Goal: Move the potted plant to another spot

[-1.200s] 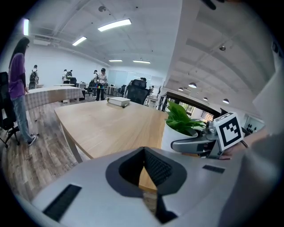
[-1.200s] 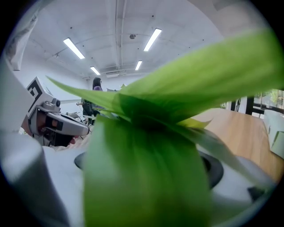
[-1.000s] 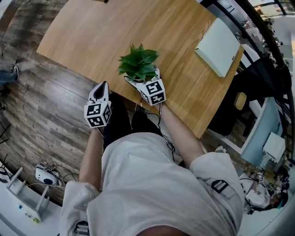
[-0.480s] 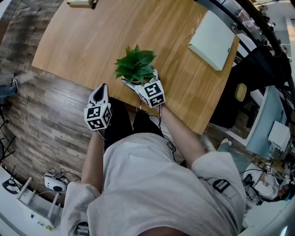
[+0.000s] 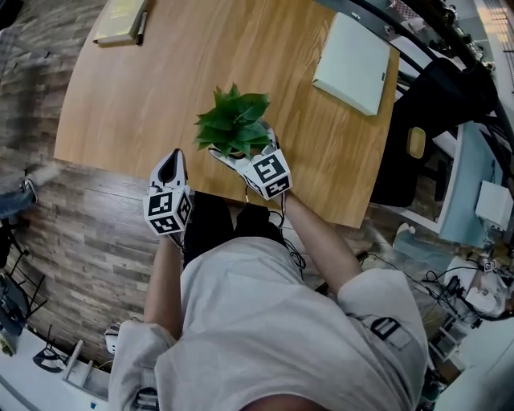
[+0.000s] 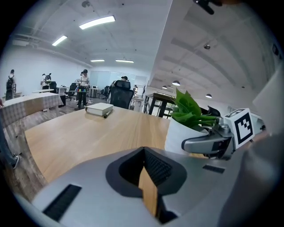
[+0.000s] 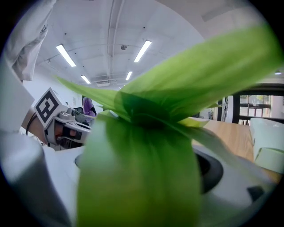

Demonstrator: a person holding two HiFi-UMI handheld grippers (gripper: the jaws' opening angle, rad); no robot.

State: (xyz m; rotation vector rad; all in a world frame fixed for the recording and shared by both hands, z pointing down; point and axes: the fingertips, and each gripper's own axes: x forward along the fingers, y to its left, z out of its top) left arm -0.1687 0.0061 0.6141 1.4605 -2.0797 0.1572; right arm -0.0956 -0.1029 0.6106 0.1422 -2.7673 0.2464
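Observation:
The potted plant (image 5: pixel 234 122), green leaves in a white pot (image 6: pixel 181 134), stands near the front edge of the wooden table (image 5: pixel 161 72). My right gripper (image 5: pixel 241 154) is shut on the pot, one grey finger (image 6: pixel 205 143) lying along its side. In the right gripper view the leaves (image 7: pixel 146 133) fill the picture and hide the jaws. Whether the pot rests on the table or hangs just above it cannot be told. My left gripper (image 5: pixel 170 160) is shut on nothing, held off the table's front edge to the left of the plant; its jaws (image 6: pixel 146 175) point across the tabletop.
A flat white book (image 5: pixel 353 52) lies at the table's far right. A thin book with a pen (image 5: pixel 120 20) lies at the far left corner. A black chair (image 5: pixel 438 112) stands right of the table. Wood floor (image 5: pixel 72 233) is on the left.
The head view has shifted, so the table sits lower and more of its far side shows. Both grippers keep their places relative to the plant; the right stays shut on the pot.

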